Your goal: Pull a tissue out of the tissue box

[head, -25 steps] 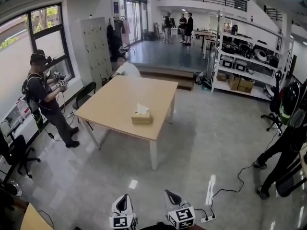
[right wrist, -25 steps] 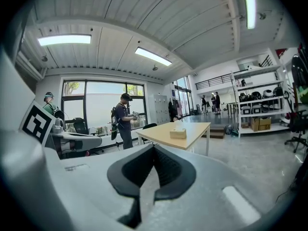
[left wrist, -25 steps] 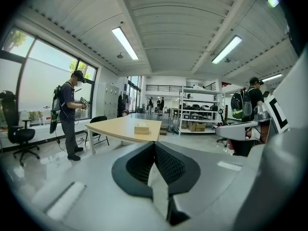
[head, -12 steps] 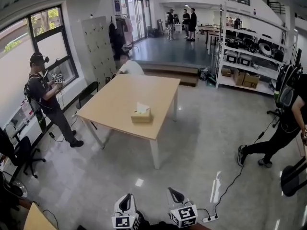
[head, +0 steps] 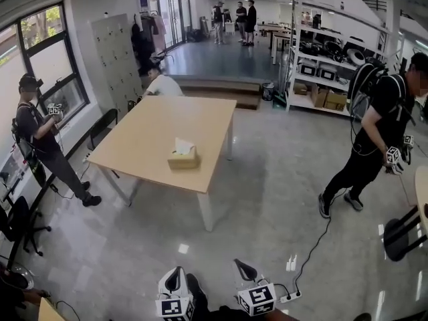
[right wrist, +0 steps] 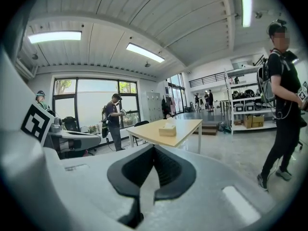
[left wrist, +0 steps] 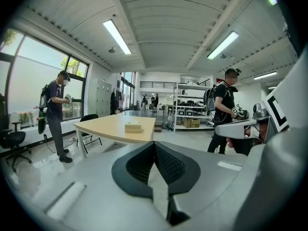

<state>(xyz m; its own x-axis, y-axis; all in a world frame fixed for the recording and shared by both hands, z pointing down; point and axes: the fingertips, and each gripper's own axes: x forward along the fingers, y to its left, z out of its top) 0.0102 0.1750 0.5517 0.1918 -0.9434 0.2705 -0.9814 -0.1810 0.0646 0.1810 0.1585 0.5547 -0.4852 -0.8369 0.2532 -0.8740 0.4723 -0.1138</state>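
We show a tan tissue box (head: 182, 160) with a white tissue (head: 183, 144) on a pale-wood desk (head: 144, 136). The left claw (head: 174, 279) and right claw (head: 243, 271) are light grey, with black-and-white square markers.

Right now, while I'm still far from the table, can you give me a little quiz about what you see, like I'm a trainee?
1. True or false: the tissue box sits on the table, with a white tissue sticking out of its top.
2. How do the fingers of the left gripper and the right gripper stand? A) shut, with nothing between them B) wide open C) clamped on the tissue
3. How many tissue boxes are on the table?

Key: 1 true. 2 A. 3 one.
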